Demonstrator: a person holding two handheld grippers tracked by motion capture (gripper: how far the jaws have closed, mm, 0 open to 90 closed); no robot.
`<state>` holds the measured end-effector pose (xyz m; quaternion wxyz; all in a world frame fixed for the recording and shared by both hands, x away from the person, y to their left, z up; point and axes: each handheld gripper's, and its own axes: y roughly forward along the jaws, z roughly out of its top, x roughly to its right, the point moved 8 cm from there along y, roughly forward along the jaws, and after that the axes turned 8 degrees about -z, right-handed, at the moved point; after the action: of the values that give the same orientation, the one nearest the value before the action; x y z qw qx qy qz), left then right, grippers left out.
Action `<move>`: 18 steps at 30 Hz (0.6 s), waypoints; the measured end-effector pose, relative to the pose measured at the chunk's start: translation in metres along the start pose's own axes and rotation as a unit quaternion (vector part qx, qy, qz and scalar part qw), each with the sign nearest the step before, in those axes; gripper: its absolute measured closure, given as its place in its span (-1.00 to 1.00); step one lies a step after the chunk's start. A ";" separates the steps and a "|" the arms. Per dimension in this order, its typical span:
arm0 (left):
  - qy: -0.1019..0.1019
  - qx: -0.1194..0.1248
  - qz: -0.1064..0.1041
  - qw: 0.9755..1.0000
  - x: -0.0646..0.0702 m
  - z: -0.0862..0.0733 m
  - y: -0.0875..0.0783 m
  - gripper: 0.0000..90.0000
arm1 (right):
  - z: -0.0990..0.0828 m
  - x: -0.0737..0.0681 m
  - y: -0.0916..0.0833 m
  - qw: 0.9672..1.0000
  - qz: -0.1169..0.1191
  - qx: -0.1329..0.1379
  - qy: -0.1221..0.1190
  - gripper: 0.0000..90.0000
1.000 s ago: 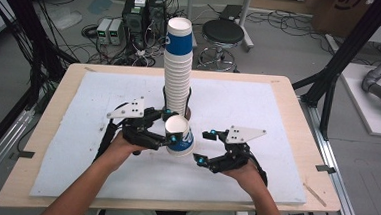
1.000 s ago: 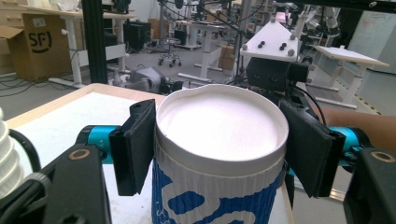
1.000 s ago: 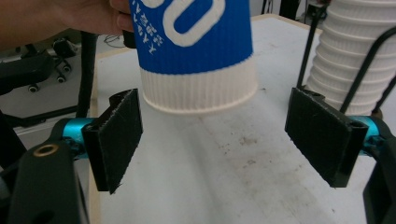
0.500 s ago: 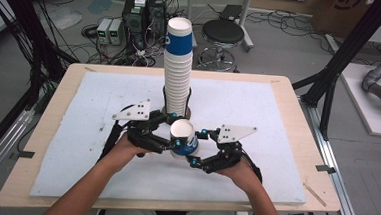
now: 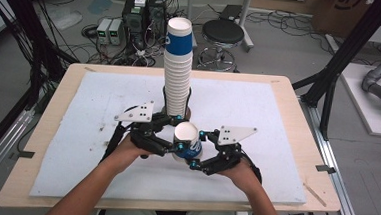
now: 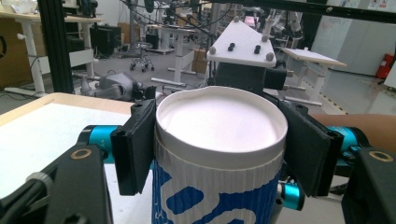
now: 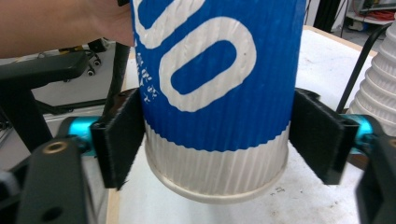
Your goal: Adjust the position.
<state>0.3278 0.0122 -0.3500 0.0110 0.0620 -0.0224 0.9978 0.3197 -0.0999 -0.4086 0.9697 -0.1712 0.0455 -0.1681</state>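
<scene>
High view puts the blue-and-white ribbed paper cup [image 5: 186, 141] upside down, base to the camera, just at 6 o'clock of the tall stack of nested white paper cups [image 5: 177, 76] that stands on the white foam mat [image 5: 98, 112]. The left gripper [image 5: 179, 134] comes in from 9 o'clock and is clamped on the cup: in the left gripper view both black pads squeeze the wall just under the base rim, the left pad [image 6: 135, 145] flat against the ribs. The right gripper [image 5: 195, 157] comes in from 4 o'clock and its jaws have just been closing around the cup's mouth end; in the right gripper view the left pad [image 7: 122, 135] looks to touch the white band, while the right pad [image 7: 317, 135] stands a sliver off, so I judge it has no hold yet. To do this handover well, bring both right pads square onto the white band above the rolled lip, press only until the ribs resist, and let the left jaws go after that. Keep the cup off the stack, and watch for crushing.
</scene>
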 end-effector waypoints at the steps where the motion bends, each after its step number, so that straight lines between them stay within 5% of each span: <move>1: 0.002 -0.002 -0.001 1.000 0.000 0.000 0.000 -0.29 | 0.000 0.000 -0.001 1.000 0.001 0.000 -0.003 -0.41; 8: -0.012 -0.027 0.007 1.000 0.000 -0.005 -0.002 -0.31 | -0.003 0.001 -0.002 1.000 -0.001 -0.019 -0.012 -0.25; 12: -0.046 -0.047 0.028 0.997 -0.005 -0.008 -0.004 -0.72 | -0.004 0.001 -0.005 0.999 -0.001 -0.039 -0.022 -0.25; 18: -0.040 -0.069 0.025 0.996 -0.004 -0.008 -0.012 -0.72 | 0.002 0.007 -0.016 0.998 -0.012 -0.060 -0.031 -0.25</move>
<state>0.3312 0.0240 -0.3578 -0.0109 0.1005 -0.0937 0.9905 0.3217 -0.1163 -0.4016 0.9565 -0.2349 0.0233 -0.1718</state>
